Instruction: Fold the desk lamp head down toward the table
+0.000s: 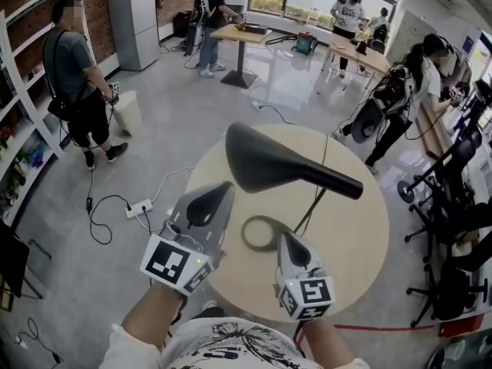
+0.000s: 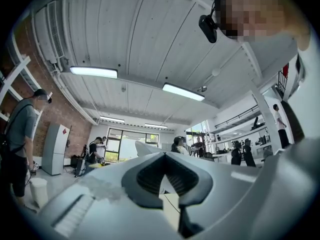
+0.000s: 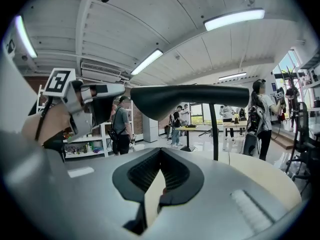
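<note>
Starting at the left edge of the table (image 1: 369, 244), we hold the left gripper (image 1: 221, 193) just above the rim, its jaws together with nothing between them. Its own view shows the two dark pads meeting in a point, with only the room beyond. It sits just beside the wide end of the lamp head (image 1: 269, 164), though we cannot tell whether the two touch.

Toward the near edge the lamp's ring base (image 1: 260, 233) lies flat on the tabletop. Just right of it is the right gripper (image 1: 290, 243) — jaws likewise closed on nothing, aimed along the table beneath the lamp. From the right gripper view, the lamp head stands roughly level on top of its thin stem (image 3: 215, 134), well clear of the tabletop and over the table's middle.

As we judge it, the fold has not begun: neither gripper has hold of the lamp, and the head is up. All of the task is left — bring a gripper onto the head and press or pull it down about its hinge toward the table, probably with the other gripper steadying the base.
</note>
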